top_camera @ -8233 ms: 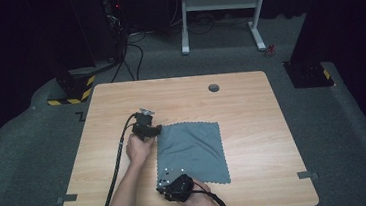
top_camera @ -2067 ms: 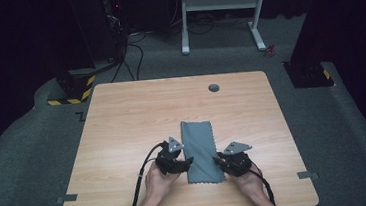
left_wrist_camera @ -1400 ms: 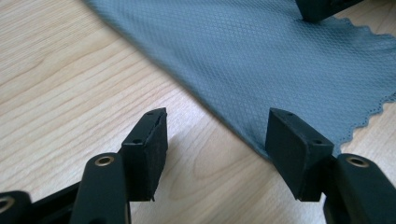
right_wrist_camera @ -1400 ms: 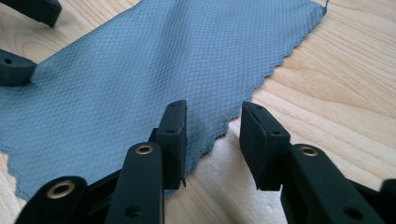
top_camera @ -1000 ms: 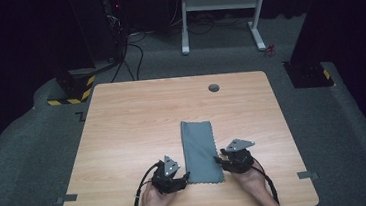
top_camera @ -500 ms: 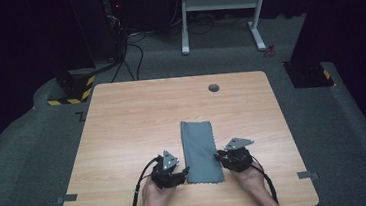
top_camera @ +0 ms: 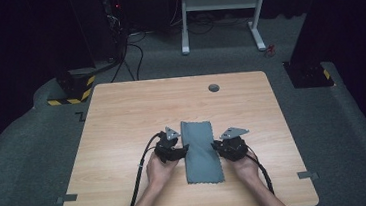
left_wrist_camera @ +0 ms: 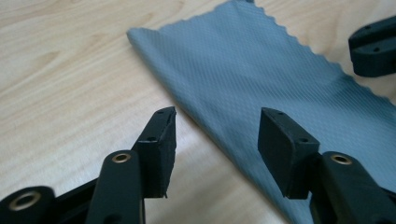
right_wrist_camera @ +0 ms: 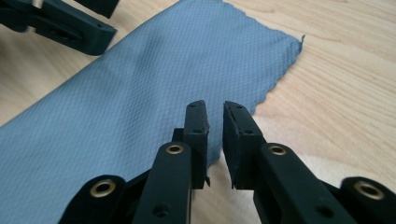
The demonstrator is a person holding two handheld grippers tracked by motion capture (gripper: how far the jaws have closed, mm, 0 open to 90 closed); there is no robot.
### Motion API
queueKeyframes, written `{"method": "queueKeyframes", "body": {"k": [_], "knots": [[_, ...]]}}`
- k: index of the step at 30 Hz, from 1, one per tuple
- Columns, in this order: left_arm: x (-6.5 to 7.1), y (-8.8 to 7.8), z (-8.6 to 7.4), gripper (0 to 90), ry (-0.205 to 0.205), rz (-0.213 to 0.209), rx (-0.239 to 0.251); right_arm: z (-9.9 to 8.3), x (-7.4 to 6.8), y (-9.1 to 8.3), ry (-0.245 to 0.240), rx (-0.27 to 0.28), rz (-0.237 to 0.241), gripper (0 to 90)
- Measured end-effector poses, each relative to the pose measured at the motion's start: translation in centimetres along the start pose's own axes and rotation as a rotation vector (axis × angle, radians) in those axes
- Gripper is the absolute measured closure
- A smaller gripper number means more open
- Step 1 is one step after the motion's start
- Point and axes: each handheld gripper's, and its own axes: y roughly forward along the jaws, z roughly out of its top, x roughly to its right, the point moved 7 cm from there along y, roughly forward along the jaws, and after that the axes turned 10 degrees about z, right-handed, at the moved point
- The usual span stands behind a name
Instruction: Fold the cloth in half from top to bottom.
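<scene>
A grey-blue cloth (top_camera: 201,151), folded into a narrow strip with scalloped edges, lies flat on the wooden table (top_camera: 122,118). My left gripper (top_camera: 181,148) sits at the strip's left edge. In the left gripper view its jaws (left_wrist_camera: 217,126) stand well apart over the fold of the cloth (left_wrist_camera: 261,70) and have just been closing, with nothing pinched. My right gripper (top_camera: 218,146) is at the strip's right edge. In the right gripper view its jaws (right_wrist_camera: 215,116) have just been closing to a narrow slit above the edge of the cloth (right_wrist_camera: 116,102), and the slit is bare.
A round dark grommet (top_camera: 214,87) sits near the table's far edge. Tape marks (top_camera: 66,198) lie on the front corners. Cables trail from both grippers toward the person. Beyond the table stand a white desk frame (top_camera: 223,9) and dark equipment on grey carpet.
The cloth, once spread wide, now lies folded into a strip. My left gripper has moved away from the person along the strip's left edge. The right gripper has barely shifted.
</scene>
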Motion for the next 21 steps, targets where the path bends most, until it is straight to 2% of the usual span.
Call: {"method": "queueKeyframes", "body": {"k": [5, 7, 12, 13, 16, 17, 21], "knots": [[-0.6, 1.2, 1.3, 49.6, 0.001, 0.024, -0.01, 0.9, 0.5, 1.1, 0.0, -0.028, 0.0, 80.7], [-0.9, 1.6, 1.8, 51.1, -0.02, 0.023, 0.001, 1.3, 0.7, 1.5, -0.003, -0.033, -0.005, 80.7], [-1.5, 2.9, 2.7, 52.0, -0.015, 0.05, -0.025, 2.2, 1.6, 2.4, 0.013, -0.038, -0.026, 80.8], [-1.7, 3.2, 2.8, 52.0, -0.026, 0.056, -0.031, 2.4, 1.9, 2.5, 0.015, -0.035, -0.031, 80.8], [-2.5, 3.8, 3.1, 52.5, -0.057, 0.072, -0.038, 3.1, 3.0, 2.7, 0.055, -0.011, -0.058, 80.7], [-2.8, 4.0, 3.1, 52.6, -0.058, 0.075, -0.05, 3.3, 3.3, 2.8, 0.076, -0.012, -0.06, 80.4], [-3.3, 4.8, 3.0, 52.2, -0.05, 0.084, -0.073, 3.9, 4.4, 3.1, 0.108, 0.002, -0.077, 76.4]]}}
